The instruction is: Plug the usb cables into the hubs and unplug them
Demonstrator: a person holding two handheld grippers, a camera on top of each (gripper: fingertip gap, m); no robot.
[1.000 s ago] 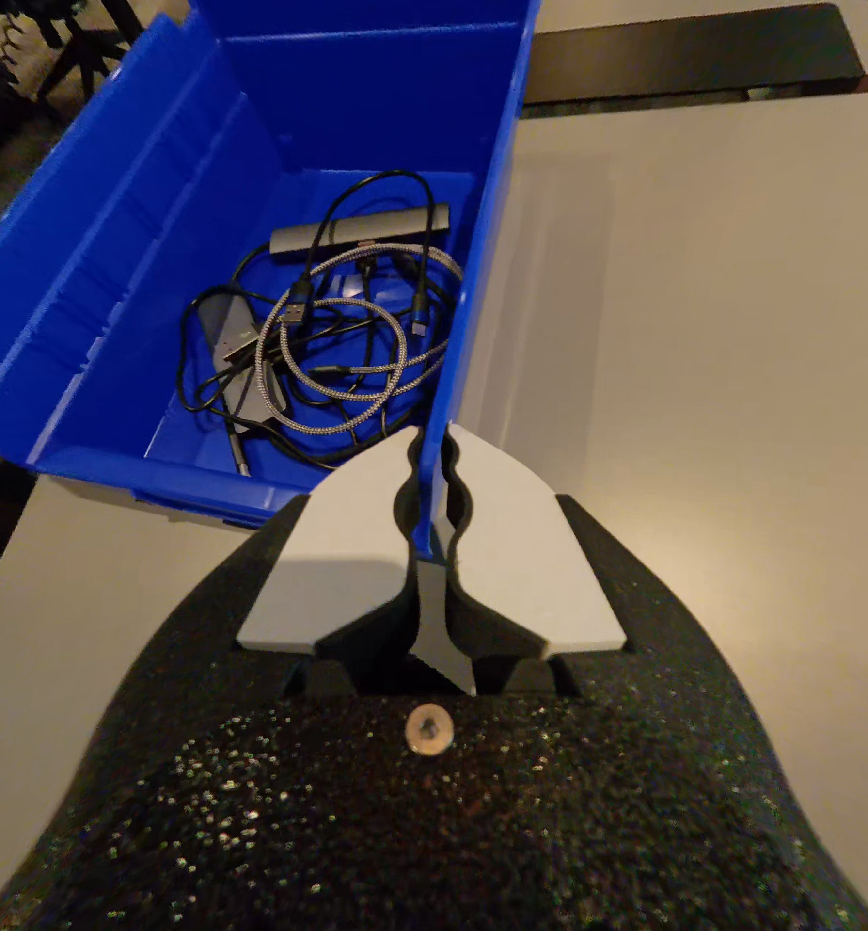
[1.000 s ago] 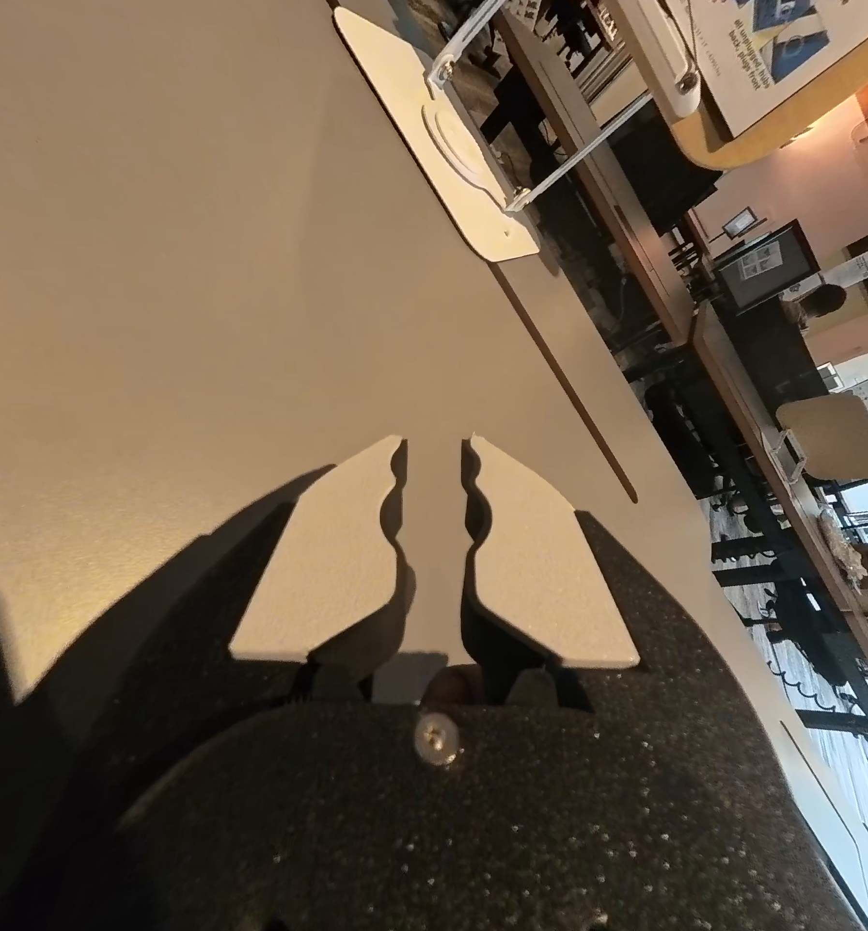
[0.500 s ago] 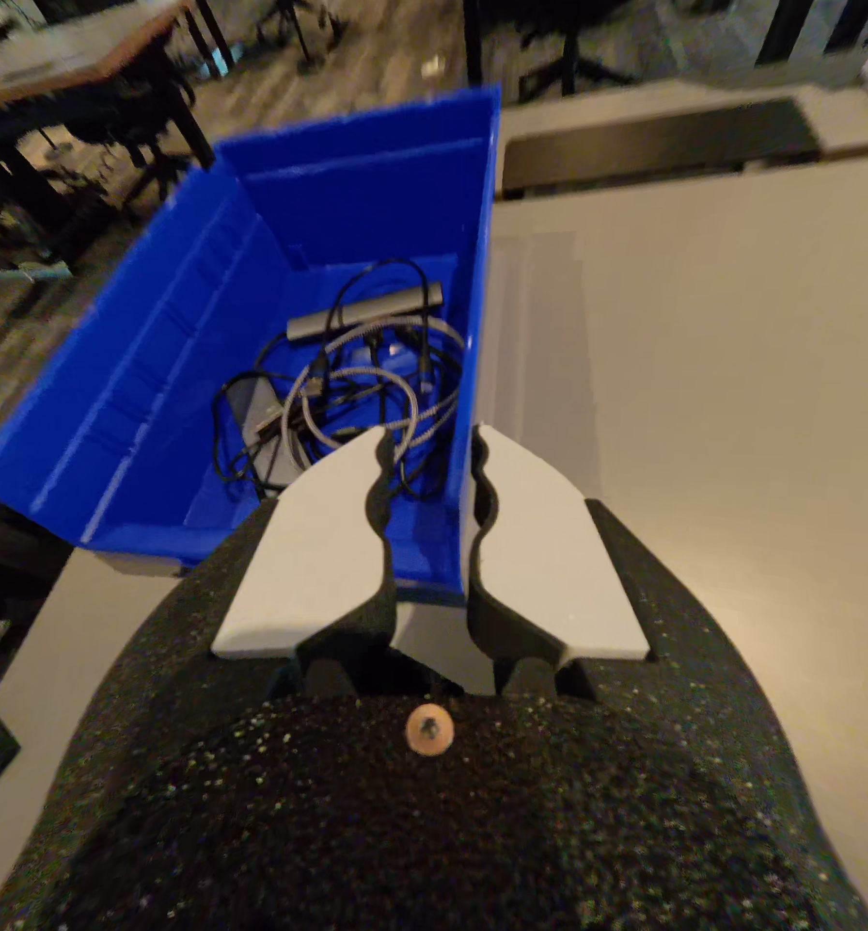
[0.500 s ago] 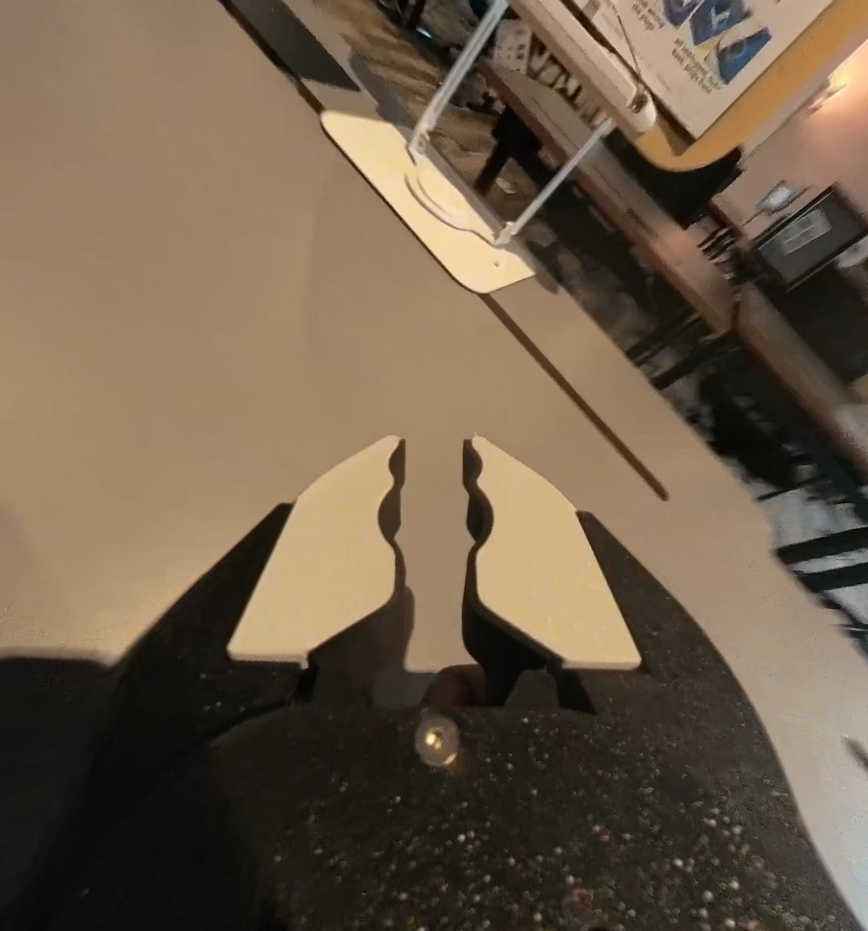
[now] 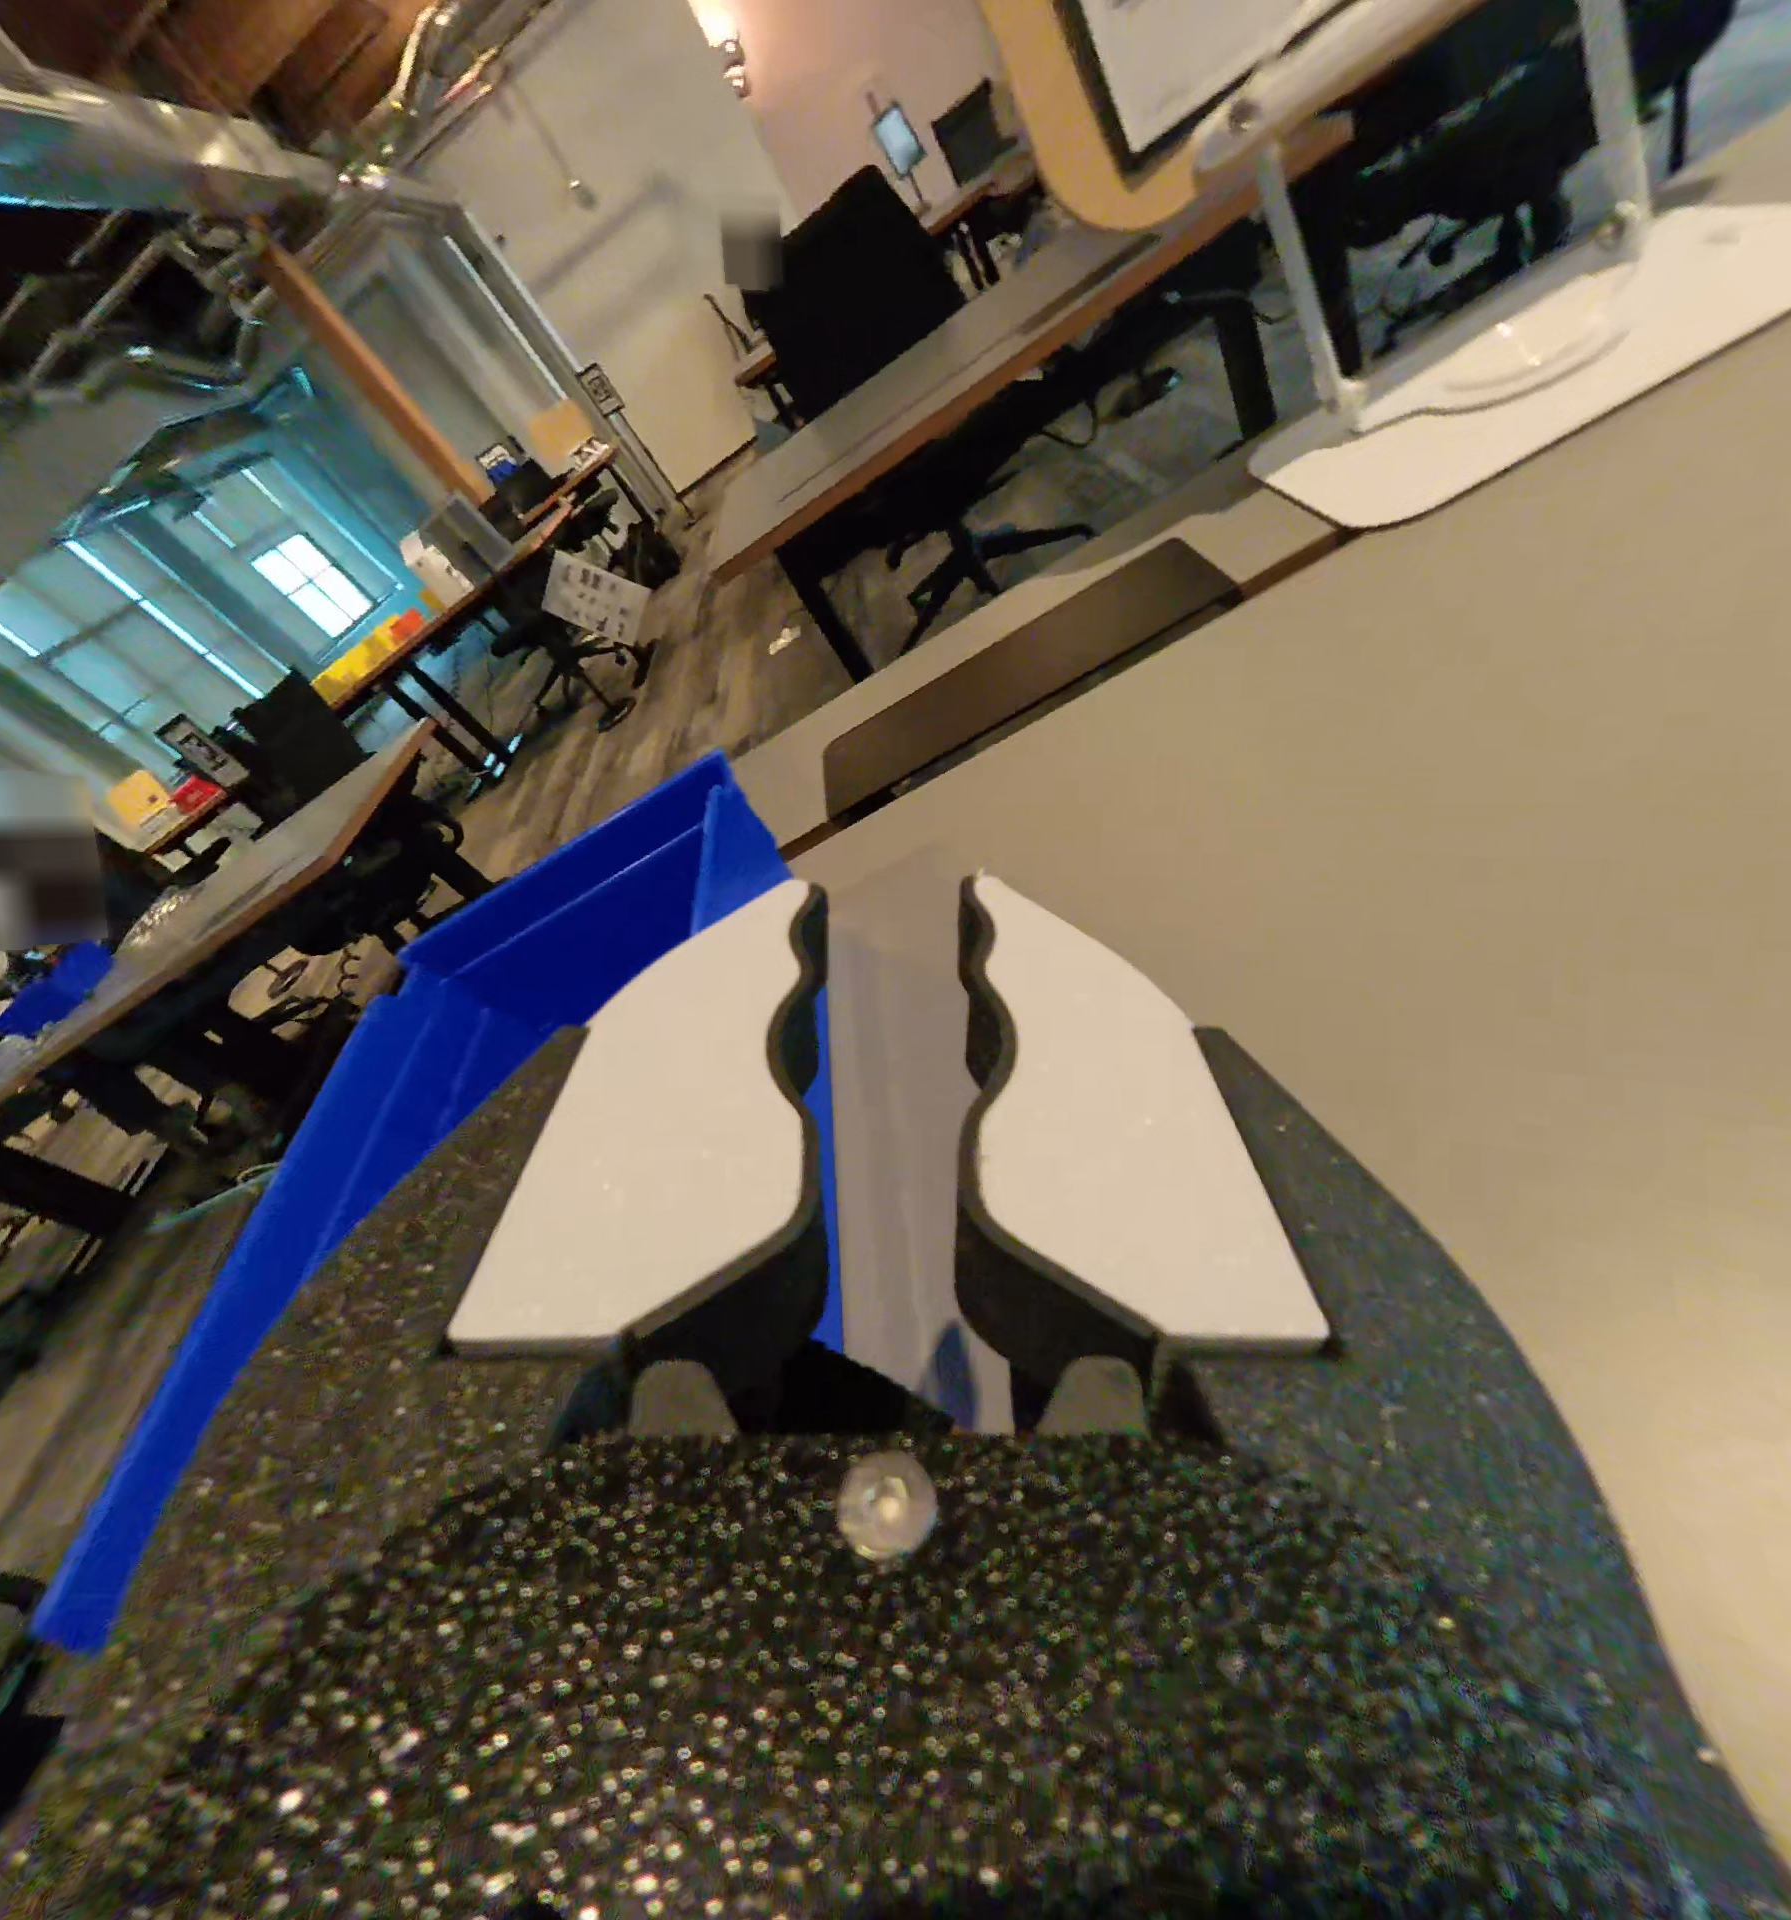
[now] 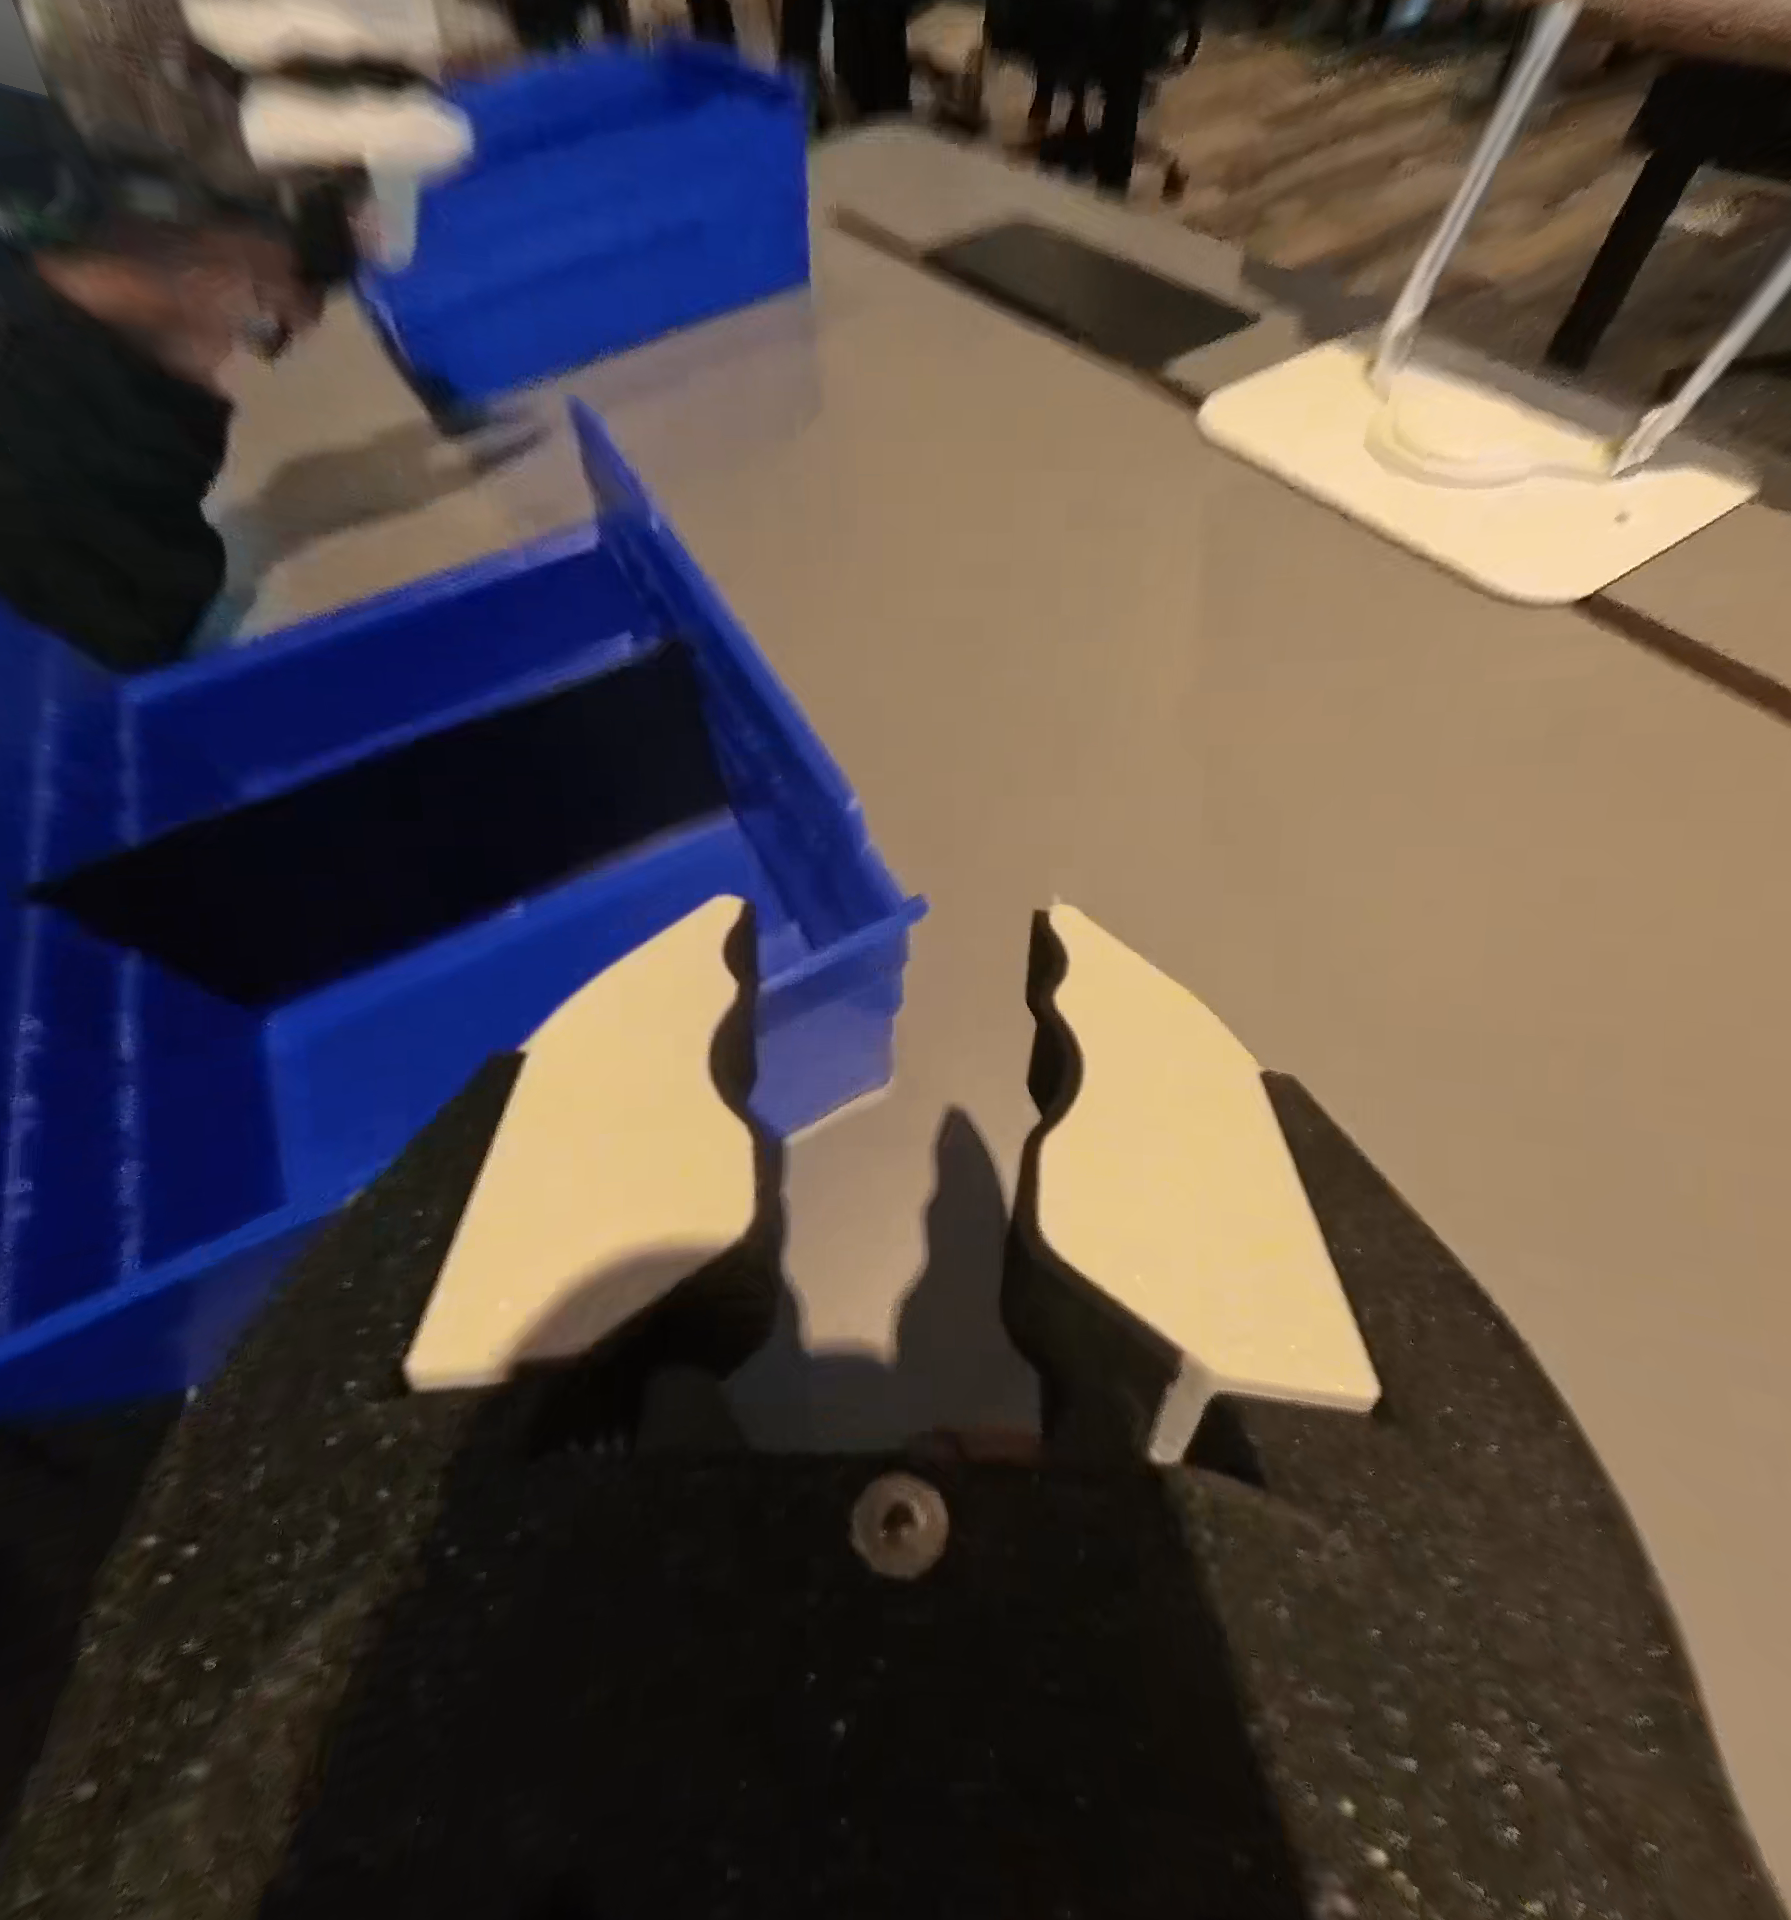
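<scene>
Now — left claw [image 5: 891, 894] agape | right claw [image 6: 889, 914] agape | blue bin [image 6: 455, 790] unlabelled

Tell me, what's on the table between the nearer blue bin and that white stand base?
Nothing. In the right wrist view, the stretch of tabletop between the nearer blue bin and the white stand base is bare.

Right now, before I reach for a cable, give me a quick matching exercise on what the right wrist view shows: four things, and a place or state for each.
Things:
1. right gripper
2. near blue bin
3. white base plate
4. black mat

Places or states:
A. far right on the table, clear posts rising from it
B. just left of the fingertips, inside in shadow
C. open, holding nothing
D. flat at the table's far edge

Pairs: 1-C, 2-B, 3-A, 4-D
</scene>
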